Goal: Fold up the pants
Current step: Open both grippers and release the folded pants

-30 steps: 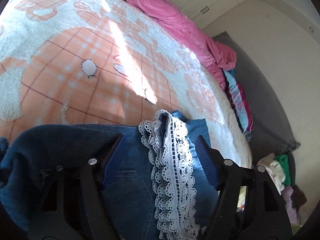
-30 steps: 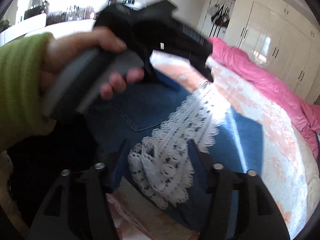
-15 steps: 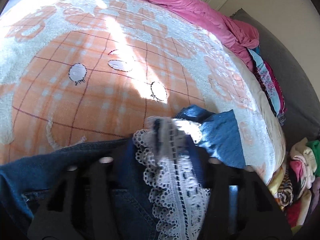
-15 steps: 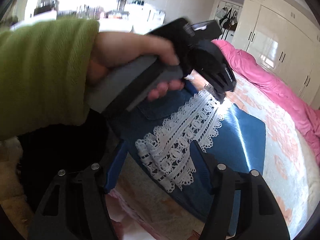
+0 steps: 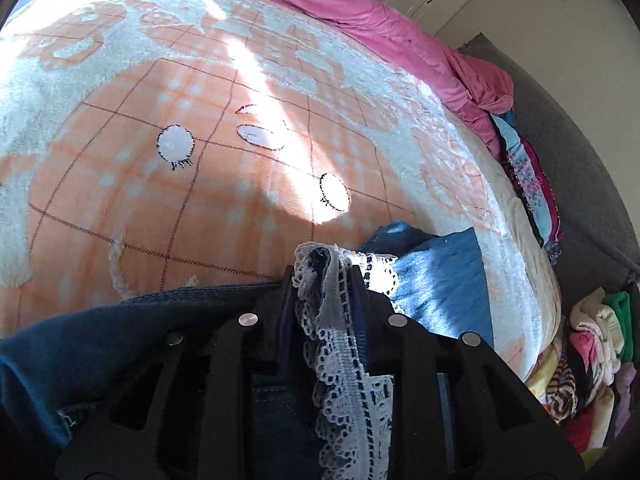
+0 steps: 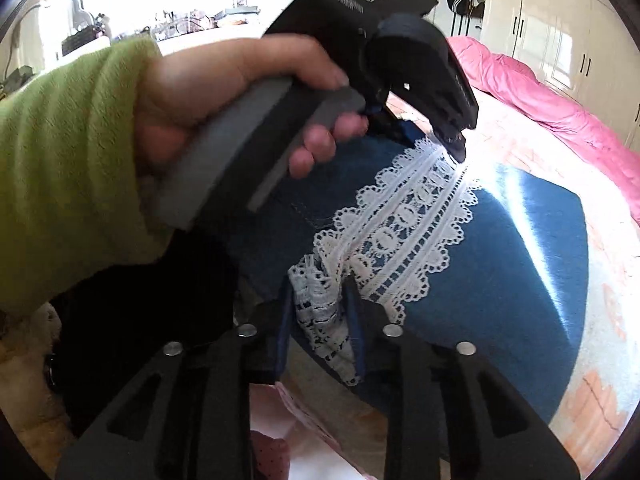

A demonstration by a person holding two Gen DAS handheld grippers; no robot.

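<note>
Both your grippers, left (image 5: 323,276) and right (image 6: 316,292), have just closed onto the white lace trim (image 6: 404,220) of the blue denim pants (image 6: 500,264), lying on the orange-checked fleece blanket (image 5: 160,200).

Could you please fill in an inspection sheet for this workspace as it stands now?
Surface: bed under an orange-and-white blanket, sunlit in patches.
Job's things: blue denim pants with a white lace trim, lying at the near edge of the bed.
Clutter: pink duvet along the far side; pile of clothes beside the bed.
Grippers: left claw and right claw have both just been closing and now each pinch the lace trim, at opposite ends; a hand in a green sleeve holds the left one.
Cables: nothing seen.
Surroundings: white wardrobes, cluttered counter behind.
</note>
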